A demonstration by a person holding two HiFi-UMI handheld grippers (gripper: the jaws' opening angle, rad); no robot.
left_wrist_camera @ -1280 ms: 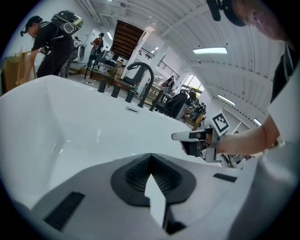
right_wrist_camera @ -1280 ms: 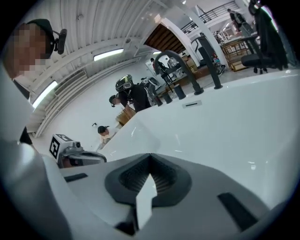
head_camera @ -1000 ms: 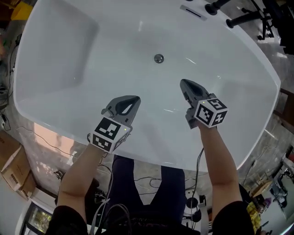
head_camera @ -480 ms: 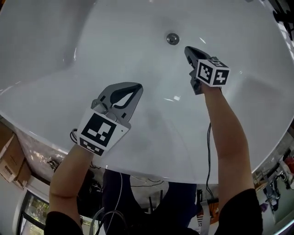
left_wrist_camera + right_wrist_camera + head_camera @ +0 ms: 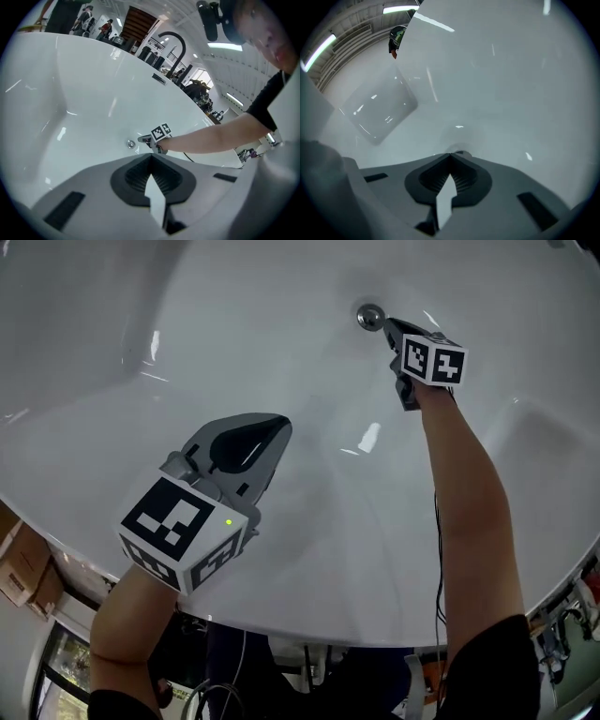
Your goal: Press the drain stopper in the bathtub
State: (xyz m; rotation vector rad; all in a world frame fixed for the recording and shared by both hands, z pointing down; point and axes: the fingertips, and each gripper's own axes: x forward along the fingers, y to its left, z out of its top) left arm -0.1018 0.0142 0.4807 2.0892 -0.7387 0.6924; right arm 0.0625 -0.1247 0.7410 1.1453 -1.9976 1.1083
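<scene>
Bathtub point(image 5: 234, 324) fills the scene, glossy white, ceiling lights glinting off its curved floor. A black faucet point(image 5: 174, 43) arches over its far rim. My right gripper point(image 5: 390, 325), jaws shut and empty, points its tip at the drain stopper point(image 5: 370, 315) in the tub floor, seemingly touching it. My left gripper point(image 5: 279, 426), jaws likewise together on nothing, hovers over the near slope.

Bright, even light from ceiling strip lights point(image 5: 399, 8) above the bathtub point(image 5: 281, 352) — white glare streaks its walls; gripper views bulge, corners black.
</scene>
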